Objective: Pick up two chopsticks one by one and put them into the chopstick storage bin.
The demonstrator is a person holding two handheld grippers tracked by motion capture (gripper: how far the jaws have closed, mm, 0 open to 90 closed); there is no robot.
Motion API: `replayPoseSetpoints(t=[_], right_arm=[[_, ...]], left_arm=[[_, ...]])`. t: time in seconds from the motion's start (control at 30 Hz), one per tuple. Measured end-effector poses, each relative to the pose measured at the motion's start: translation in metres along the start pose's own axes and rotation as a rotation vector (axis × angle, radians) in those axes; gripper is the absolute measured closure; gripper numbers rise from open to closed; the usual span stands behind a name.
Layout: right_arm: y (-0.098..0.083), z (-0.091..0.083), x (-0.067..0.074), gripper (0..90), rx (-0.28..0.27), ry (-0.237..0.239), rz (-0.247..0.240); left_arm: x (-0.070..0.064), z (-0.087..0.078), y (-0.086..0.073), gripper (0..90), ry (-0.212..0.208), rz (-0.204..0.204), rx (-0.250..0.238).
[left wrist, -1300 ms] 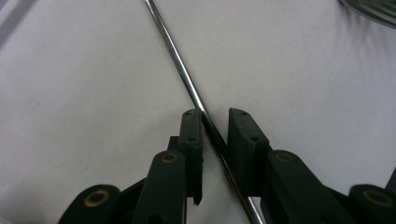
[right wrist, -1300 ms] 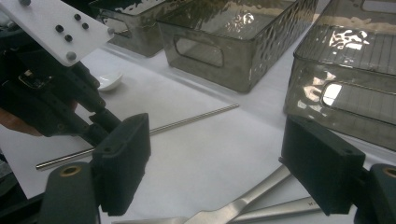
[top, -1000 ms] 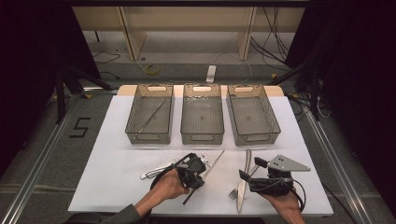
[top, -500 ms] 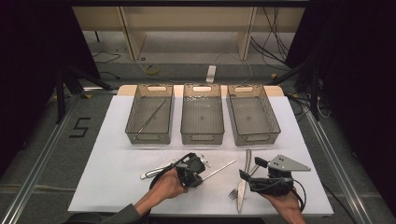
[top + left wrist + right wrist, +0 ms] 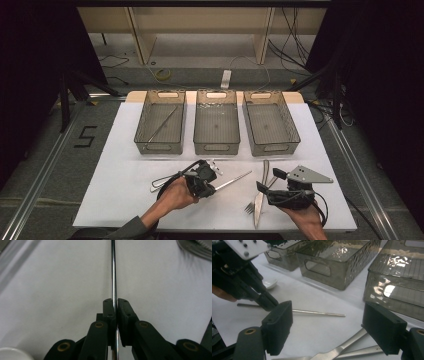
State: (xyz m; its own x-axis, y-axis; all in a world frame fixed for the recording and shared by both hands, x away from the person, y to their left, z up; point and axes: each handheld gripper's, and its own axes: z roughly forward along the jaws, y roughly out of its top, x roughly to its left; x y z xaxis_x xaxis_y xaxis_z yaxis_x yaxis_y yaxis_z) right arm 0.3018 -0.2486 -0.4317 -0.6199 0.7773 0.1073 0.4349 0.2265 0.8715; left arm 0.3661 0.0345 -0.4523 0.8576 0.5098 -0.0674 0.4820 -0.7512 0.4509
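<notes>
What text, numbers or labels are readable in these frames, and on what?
"5": dark digit marked on the grey floor left of the table, seen in the high view.
Knife handle in the right gripper view: a faint stamp, too small and blurred to read.
Three bins, metal chopstick, grippers: no lettering visible.

A black numeral "5" [image 5: 86, 136] marks the grey floor left of the tabletop [image 5: 125, 150]; nothing else is legible.
</notes>
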Motion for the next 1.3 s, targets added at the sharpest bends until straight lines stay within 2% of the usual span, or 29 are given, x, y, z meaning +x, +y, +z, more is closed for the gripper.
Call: replayPoseSetpoints(t=[0.23, 0.53, 0.7, 0.87, 0.97, 1.1, 1.3], right_arm=[[0.000, 0.000, 0.000, 25.3, 0.000, -0.001, -0.004], [0.000, 0.000, 0.000, 25.3, 0.002, -0.004, 0.001], [0.000, 0.000, 0.000, 25.3, 0.002, -0.004, 0.001], [0.000, 0.000, 0.000, 25.3, 0.001, -0.005, 0.001], [0.000, 0.000, -0.001, 25.3, 0.000, -0.006, 0.002], [0.000, 0.000, -0.001, 25.3, 0.000, -0.006, 0.000], [0.000, 0.000, -0.001, 25.3, 0.002, -0.007, 0.004]], left_arm=[[0.011, -0.013, -0.001, 84.7, -0.010, -0.029, -0.033], [0.017, -0.026, -0.001, 84.8, -0.011, -0.033, -0.055], [0.021, -0.039, -0.001, 84.8, -0.007, -0.039, -0.079], [0.025, -0.059, -0.001, 84.8, 0.008, -0.045, -0.122], [0.030, -0.073, -0.001, 84.7, 0.002, -0.060, -0.162], [0.039, -0.091, -0.002, 84.7, 0.015, -0.089, -0.226], [0.055, -0.110, -0.005, 84.7, 0.019, -0.135, -0.282]])
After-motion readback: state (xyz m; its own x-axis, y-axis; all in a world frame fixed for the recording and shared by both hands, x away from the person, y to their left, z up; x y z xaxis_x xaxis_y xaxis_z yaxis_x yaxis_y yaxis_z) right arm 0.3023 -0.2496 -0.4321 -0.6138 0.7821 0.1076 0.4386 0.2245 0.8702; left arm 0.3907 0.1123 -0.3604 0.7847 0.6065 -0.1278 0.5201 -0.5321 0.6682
